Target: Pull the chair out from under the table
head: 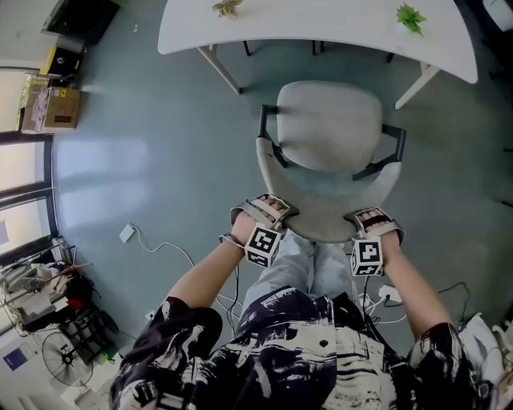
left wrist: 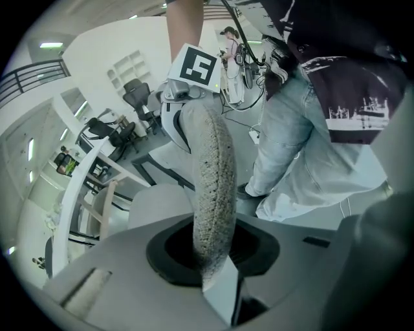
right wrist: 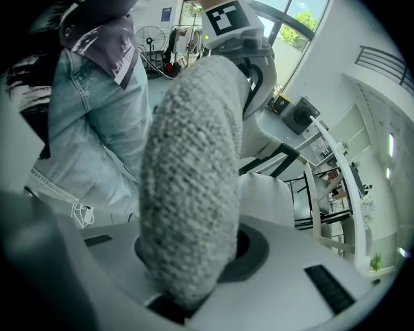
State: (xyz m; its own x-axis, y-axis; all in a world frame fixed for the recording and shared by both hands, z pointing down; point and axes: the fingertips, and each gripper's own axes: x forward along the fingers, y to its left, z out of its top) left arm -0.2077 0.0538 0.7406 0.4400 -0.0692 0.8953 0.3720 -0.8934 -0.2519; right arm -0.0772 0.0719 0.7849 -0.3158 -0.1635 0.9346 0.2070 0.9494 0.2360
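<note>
Seen from above, grey chair (head: 329,128) standing just clear of the white desk (head: 321,28), left tool (head: 272,211) pinching the backrest (head: 321,196) top edge, right tool (head: 370,219) pinching it alongside, person (head: 313,352) behind.

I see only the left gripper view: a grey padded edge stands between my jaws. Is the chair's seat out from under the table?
Observer: Yes. In the head view the chair's seat lies wholly clear of the white table, and floor shows between them.
Operator: Does the right gripper hold anything?
Observer: The right gripper view shows the right gripper closed on the backrest.
Operator: Is anything on the table?
Observer: A small green plant and a small brownish thing.
</note>
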